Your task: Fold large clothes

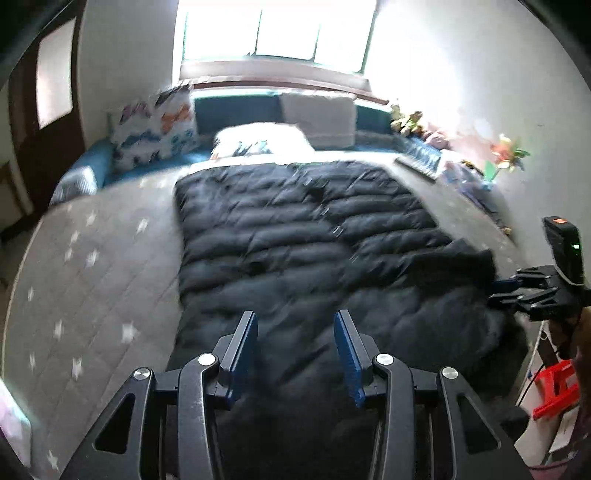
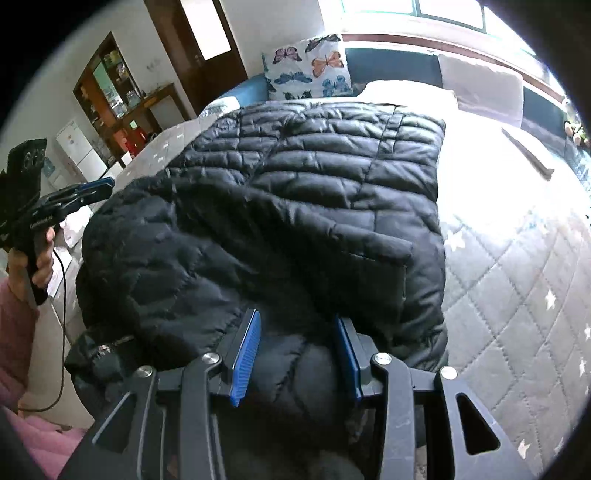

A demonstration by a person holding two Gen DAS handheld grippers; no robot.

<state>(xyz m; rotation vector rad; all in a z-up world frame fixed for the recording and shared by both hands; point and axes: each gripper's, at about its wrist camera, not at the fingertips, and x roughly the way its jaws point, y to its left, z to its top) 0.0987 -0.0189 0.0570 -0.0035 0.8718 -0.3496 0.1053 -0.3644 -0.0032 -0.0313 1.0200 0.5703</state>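
On the left, the left gripper [image 1: 295, 354] hovers above the near end of the black puffer jacket [image 1: 295, 229], its blue pads parted to a middling gap with nothing between them. The jacket lies flat on the grey star-print quilt [image 1: 96, 280], its long axis running from the near edge of the bed away toward the pillows [image 1: 266, 142] and the window [image 1: 277, 33]. In the middle, part of the jacket is already turned over the quilted body. On the right, the right gripper [image 2: 297, 352] sits over the same near end, and a puffy bulge of fabric fills the gap between its pads; whether they actually pinch it I cannot tell. Both grippers are at the near hem, so the next fold probably carries that end toward the far end.
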